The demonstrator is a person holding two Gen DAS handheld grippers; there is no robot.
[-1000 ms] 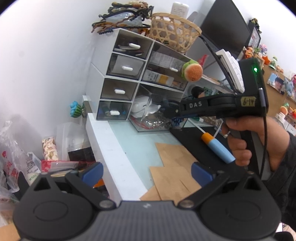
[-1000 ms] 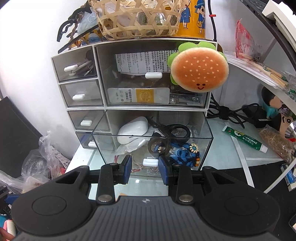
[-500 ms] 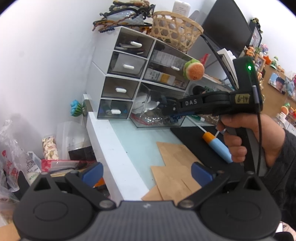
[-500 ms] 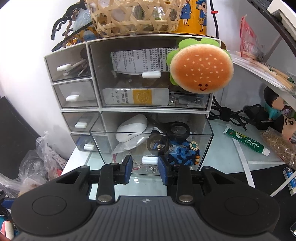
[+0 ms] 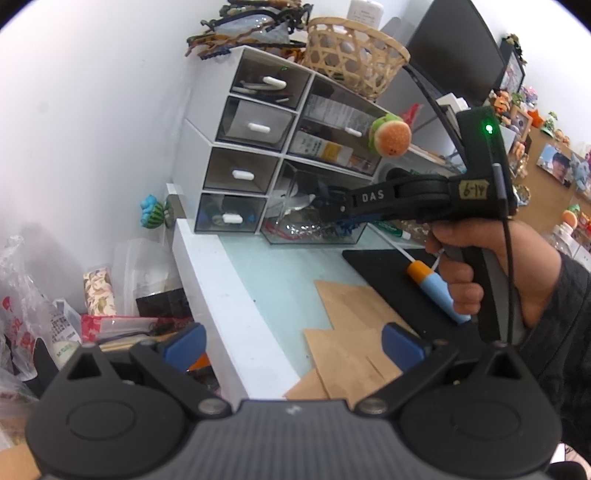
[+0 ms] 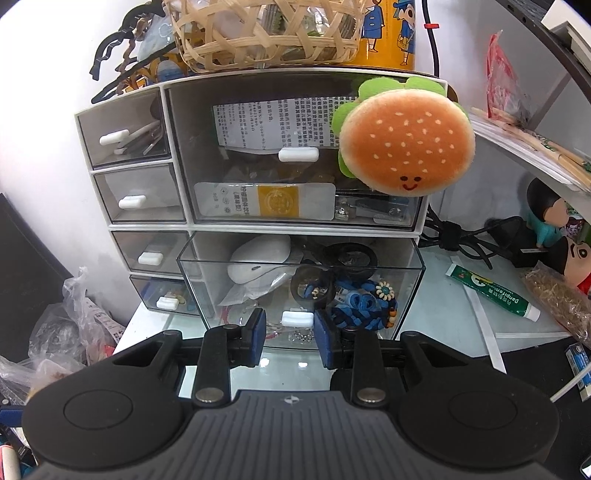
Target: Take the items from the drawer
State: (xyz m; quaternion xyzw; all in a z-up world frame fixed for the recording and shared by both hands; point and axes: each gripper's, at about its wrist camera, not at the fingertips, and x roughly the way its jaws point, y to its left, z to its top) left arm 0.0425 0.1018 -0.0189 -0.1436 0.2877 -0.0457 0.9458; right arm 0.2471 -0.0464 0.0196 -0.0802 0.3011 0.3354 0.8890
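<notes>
The clear drawer [image 6: 299,291], pulled out from the cabinet's [image 6: 177,221] lower right onto the desk [image 5: 280,280], holds a white mouse [image 6: 258,258], scissors [image 6: 343,258] and blue cord [image 6: 354,306]. The right gripper [image 6: 289,325] is narrowed around the drawer's white handle [image 6: 297,318] (contact unclear); a burger toy [image 6: 406,147] hangs above. The left gripper [image 5: 291,343] is wide and empty near the desk's left edge.

I'm at a cluttered home desk [image 5: 258,280], a personal study corner. A small white organizer of clear drawers [image 6: 243,177] stands against the wall, topped by a woven basket [image 6: 266,33] and hair clips [image 6: 122,55]. A dark monitor [image 5: 454,62], cartoon figurines [image 6: 554,229], a burger plush [image 6: 406,147], photos [image 5: 554,162] on a corkboard and a toothpaste tube [image 6: 495,291] surround me.
</notes>
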